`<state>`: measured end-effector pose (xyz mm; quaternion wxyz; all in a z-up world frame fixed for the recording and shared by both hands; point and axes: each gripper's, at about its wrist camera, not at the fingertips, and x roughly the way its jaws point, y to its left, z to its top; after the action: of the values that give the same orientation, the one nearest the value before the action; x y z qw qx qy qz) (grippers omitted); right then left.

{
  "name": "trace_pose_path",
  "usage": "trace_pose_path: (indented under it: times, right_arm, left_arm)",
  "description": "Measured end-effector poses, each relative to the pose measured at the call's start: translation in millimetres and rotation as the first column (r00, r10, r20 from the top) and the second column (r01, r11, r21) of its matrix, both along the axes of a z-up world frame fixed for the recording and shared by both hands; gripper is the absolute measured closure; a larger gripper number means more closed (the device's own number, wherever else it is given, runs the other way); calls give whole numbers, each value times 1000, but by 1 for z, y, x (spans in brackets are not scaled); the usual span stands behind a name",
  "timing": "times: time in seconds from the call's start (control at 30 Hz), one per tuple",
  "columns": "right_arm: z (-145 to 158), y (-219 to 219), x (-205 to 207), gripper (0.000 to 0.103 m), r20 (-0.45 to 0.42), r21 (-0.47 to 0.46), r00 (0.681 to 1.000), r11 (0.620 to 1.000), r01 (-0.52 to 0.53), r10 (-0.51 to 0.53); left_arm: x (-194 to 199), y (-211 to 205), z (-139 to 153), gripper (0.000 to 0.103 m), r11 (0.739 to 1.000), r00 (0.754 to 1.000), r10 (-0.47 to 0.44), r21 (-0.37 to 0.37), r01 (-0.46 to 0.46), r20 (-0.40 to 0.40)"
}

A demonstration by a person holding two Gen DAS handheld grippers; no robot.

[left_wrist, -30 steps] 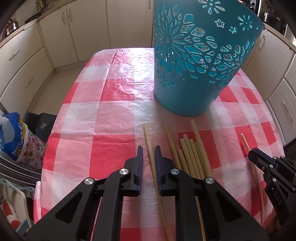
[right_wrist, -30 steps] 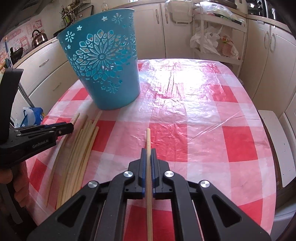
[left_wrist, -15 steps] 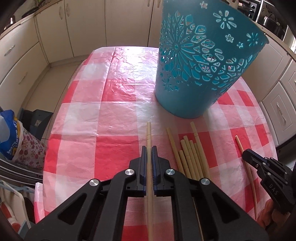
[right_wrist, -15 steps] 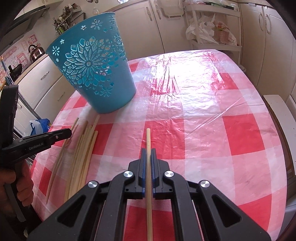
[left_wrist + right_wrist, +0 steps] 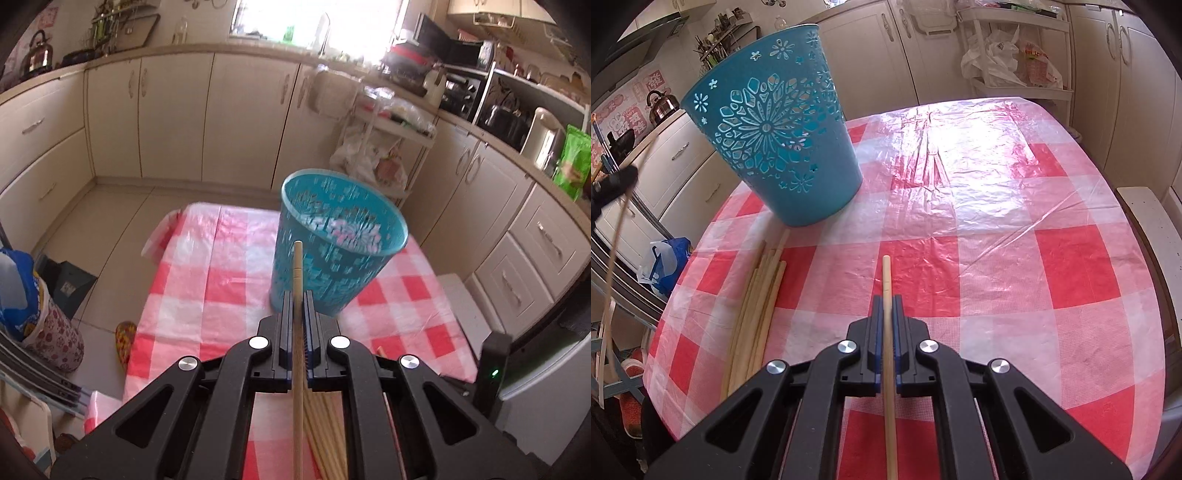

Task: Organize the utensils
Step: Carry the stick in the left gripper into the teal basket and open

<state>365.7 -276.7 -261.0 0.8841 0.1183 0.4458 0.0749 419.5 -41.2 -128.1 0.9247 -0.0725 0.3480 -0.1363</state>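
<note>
My left gripper is shut on a wooden chopstick and is raised well above the table, with the stick's tip pointing at the teal cut-out basket. More chopsticks lie below it. My right gripper is shut on another wooden chopstick, held low over the red-checked tablecloth. The basket stands at the far left in the right wrist view, with a bundle of chopsticks lying in front of it. The left gripper shows blurred at the left edge there.
Kitchen cabinets surround the table. A rack with plastic bags stands behind the table. Bags sit on the floor at the left. A white stool is beside the table's right edge.
My left gripper closed on a chopstick and lifted it high above the table toward the basket. My right gripper kept holding its chopstick and rose slightly.
</note>
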Motion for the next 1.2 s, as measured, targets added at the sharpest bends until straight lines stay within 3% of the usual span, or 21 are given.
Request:
trace_pose_path:
  times: [0.17,0.43,0.67,0.83,0.9,1.03,1.2]
  right_arm:
    - [0,0,0,97,0,1,1000,1000,1,-1]
    - [-1,-5,0,97,-2,31,1000,1000,4,-4]
    - [-2,-9,1,97,-4,60,1000,998,8,-8]
    - [-2,-11,1,97,-5,70,1000,997,9,-9]
    - [-2,-11,1,97,-6,76,1000,997,10,-10]
    - [-2,-12,1,97,-7,80,1000,997,11,-10]
    - [-1,-12,0,97,-7,84,1000,996,12,-12]
  left_arm:
    - [12,-1,58,98,998,983,18,-67,-5,185]
    - [50,-14,98,98,985,926,61,-171,4,373]
    - [86,-34,106,98,981,883,106,-194,-17,457]
    - [107,-53,84,98,983,862,126,-177,-43,490]
    - [113,-59,67,98,986,867,123,-160,-51,483]
    - [124,-66,30,98,990,902,121,-112,-81,415]
    - [119,-66,6,98,995,932,100,-54,-87,348]
